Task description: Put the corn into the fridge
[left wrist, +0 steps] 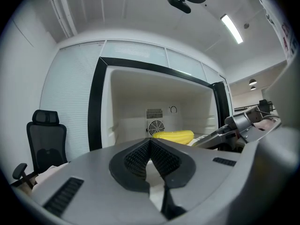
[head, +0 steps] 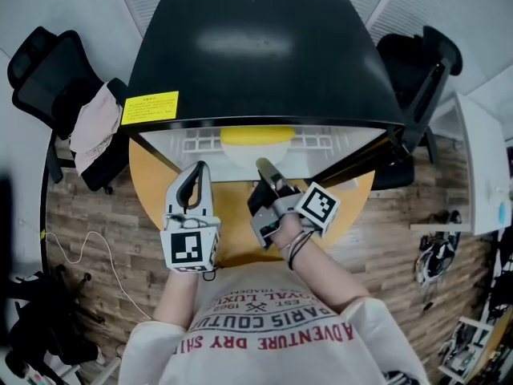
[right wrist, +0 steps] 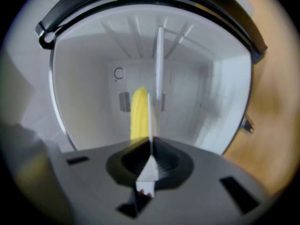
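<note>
Both the left gripper (head: 195, 173) and right gripper (head: 266, 168) are closed and empty just outside the fridge (head: 256, 54). The corn (head: 257, 136) lies inside it, probably light and stiff, and is best held mid-cob.

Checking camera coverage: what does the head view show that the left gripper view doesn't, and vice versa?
Only the head view: the yellow rectangular sticker on top of the black fridge and the round wooden table. Only the left gripper view: the round fan grille on the fridge's back wall. Both: the yellow corn cob lying inside the open fridge.
</note>
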Demonstrator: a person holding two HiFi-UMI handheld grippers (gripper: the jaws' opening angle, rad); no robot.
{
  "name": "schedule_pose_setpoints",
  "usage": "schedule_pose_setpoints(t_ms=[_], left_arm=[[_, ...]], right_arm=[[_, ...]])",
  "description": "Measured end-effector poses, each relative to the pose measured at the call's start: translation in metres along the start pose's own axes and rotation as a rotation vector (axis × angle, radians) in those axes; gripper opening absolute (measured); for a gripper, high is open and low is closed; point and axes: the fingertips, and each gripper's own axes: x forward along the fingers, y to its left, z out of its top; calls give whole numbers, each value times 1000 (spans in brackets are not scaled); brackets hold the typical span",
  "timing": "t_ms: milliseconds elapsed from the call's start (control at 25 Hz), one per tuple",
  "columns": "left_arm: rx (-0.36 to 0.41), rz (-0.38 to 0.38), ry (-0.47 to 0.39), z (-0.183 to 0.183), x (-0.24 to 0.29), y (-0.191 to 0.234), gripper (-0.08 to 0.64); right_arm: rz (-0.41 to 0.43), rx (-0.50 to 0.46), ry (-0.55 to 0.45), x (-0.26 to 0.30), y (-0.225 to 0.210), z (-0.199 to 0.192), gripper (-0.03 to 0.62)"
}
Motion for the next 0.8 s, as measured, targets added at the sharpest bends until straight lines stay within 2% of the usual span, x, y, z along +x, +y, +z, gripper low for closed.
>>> schedule_pose_setpoints(t_ms=[240, 560, 800], left_arm=[[-8, -29, 15, -5, 7, 3, 25], [-18, -50, 27, -10, 12, 5, 25], [-18, -57, 31, -13, 13, 10, 25]], right_arm=[[17, -1, -60, 9, 3, 3, 39], [-1, -12, -118, 22, 5, 8, 52], [45, -1, -149, 23, 4, 9, 57]])
